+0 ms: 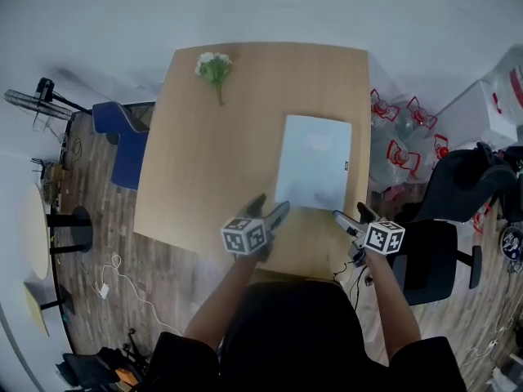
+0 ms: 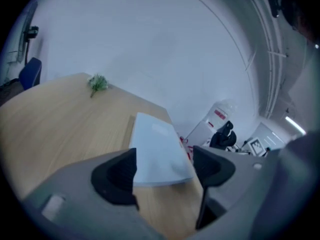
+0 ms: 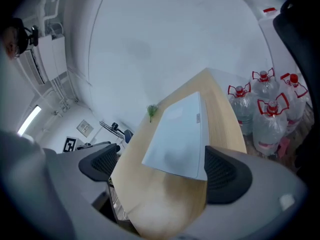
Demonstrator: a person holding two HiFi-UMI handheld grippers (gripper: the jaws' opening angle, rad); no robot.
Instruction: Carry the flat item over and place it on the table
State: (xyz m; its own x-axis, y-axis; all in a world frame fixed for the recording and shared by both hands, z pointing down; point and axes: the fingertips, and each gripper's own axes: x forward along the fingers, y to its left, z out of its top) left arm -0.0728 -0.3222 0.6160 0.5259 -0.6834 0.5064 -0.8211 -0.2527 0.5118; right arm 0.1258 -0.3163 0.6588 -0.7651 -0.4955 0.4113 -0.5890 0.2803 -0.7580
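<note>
The flat item (image 1: 315,162) is a pale blue-white sheet-like slab. It lies flat on the right half of the wooden table (image 1: 204,153). My left gripper (image 1: 270,208) is at the item's near left corner with its jaws apart. In the left gripper view the item (image 2: 157,151) shows between the open pads (image 2: 117,176), which do not press on it. My right gripper (image 1: 353,216) hovers off the item's near right corner, over the table's edge. It is open, and the item (image 3: 180,134) lies ahead of its jaws, untouched.
A small flower sprig (image 1: 214,68) lies at the table's far left. Several water bottles (image 1: 400,137) stand on the floor to the right, with a black office chair (image 1: 433,260) nearer me. A blue chair (image 1: 122,137) sits left of the table.
</note>
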